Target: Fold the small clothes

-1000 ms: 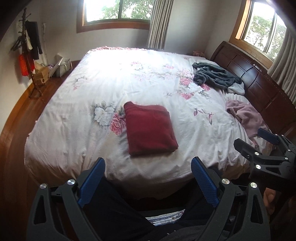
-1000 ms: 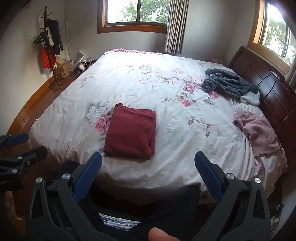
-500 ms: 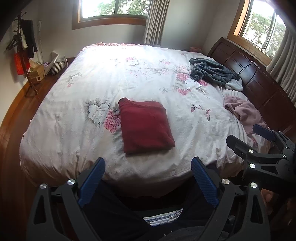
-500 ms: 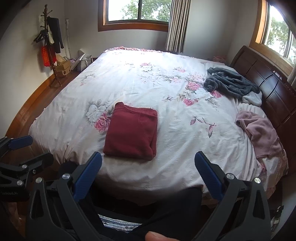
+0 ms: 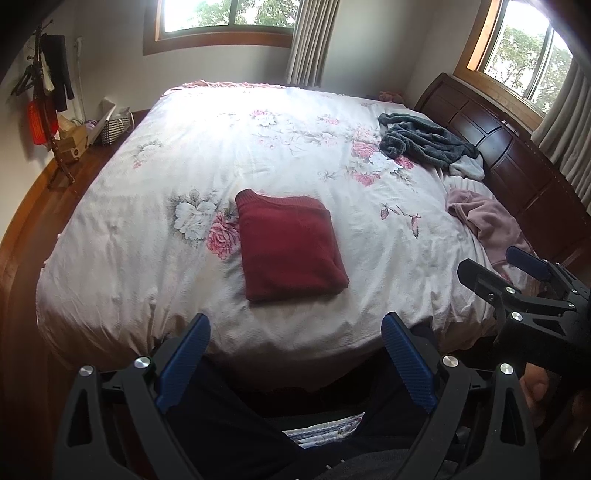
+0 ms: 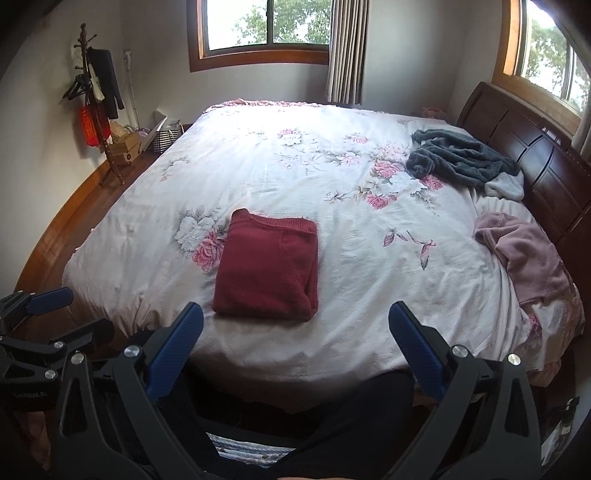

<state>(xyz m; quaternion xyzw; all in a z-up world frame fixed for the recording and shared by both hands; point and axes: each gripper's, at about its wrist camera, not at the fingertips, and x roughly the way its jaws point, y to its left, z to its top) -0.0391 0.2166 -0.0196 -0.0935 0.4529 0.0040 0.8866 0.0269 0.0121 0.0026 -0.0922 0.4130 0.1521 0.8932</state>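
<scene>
Floral bed [image 5: 155, 206] holds three garments, one red sweater [image 5: 290, 247] folded; both tools [image 5: 295, 328] [image 6: 295, 317] released.

Floral bedspread [image 5: 155, 236] over a dark wooden headboard [image 6: 546, 166] at right. Coat stand [image 6: 96, 107] with dark clothing in the left corner, beside a cardboard box [image 5: 72, 142] and checked basket [image 6: 164, 138]. Striped curtains [image 6: 345, 51] between two wood-framed windows [image 5: 221, 14].

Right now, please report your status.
Both hand-held grippers, left and right, open, empty. Folded dark red knit sweater flat on floral bedspread. Nothing in the way.
</scene>
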